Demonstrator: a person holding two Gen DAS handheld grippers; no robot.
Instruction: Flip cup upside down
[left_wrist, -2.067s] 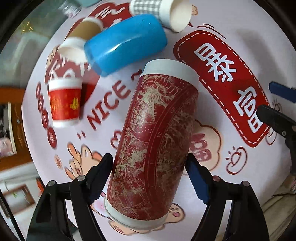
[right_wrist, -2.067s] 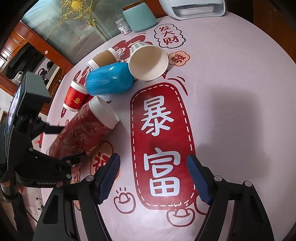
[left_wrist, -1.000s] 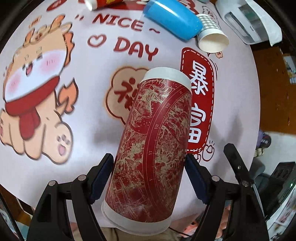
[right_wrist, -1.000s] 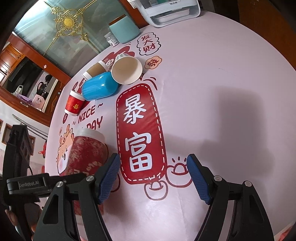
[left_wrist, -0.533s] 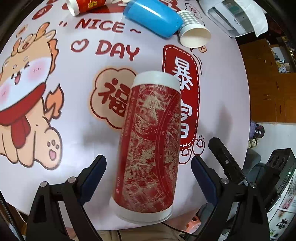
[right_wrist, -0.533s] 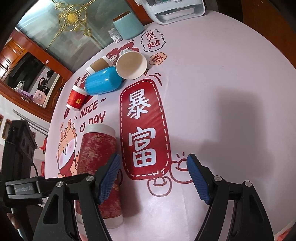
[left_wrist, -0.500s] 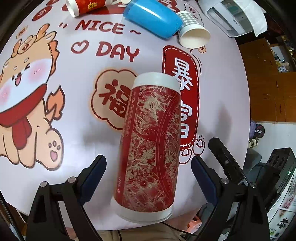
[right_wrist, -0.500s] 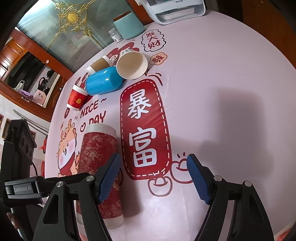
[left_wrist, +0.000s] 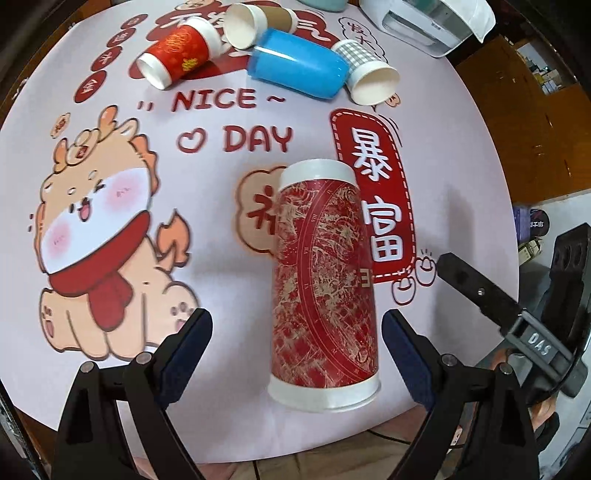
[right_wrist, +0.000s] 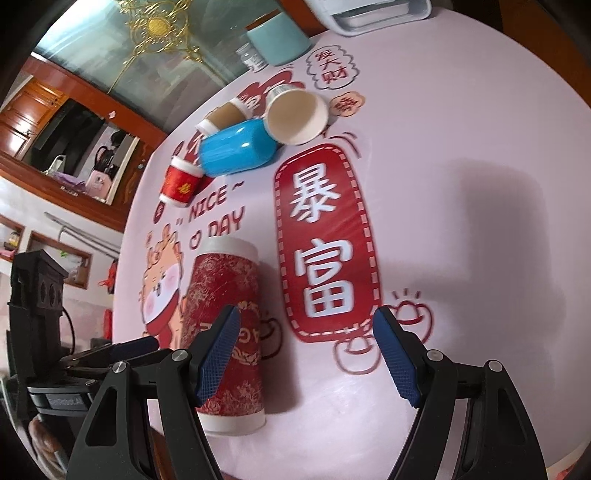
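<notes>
A tall red cup with gold pattern and white rims (left_wrist: 325, 280) stands on end near the table's front edge; it also shows in the right wrist view (right_wrist: 225, 325). My left gripper (left_wrist: 295, 347) is open, its blue-padded fingers (left_wrist: 188, 339) apart on either side of the cup and not touching it. My right gripper (right_wrist: 304, 350) is open and empty to the right of the cup, above the printed cloth.
Several cups lie on their sides at the far end: a blue cup (left_wrist: 299, 62), a red paper cup (left_wrist: 173, 55), a brown cup (left_wrist: 251, 22) and a checked cup (left_wrist: 369, 77). A white appliance (left_wrist: 432, 18) and a teal container (right_wrist: 277, 38) stand behind. The table edge (left_wrist: 258, 443) is close.
My left gripper brought the red cup from the cup pile to the front of the table, stood it on end and opened. It has since drawn back a little.
</notes>
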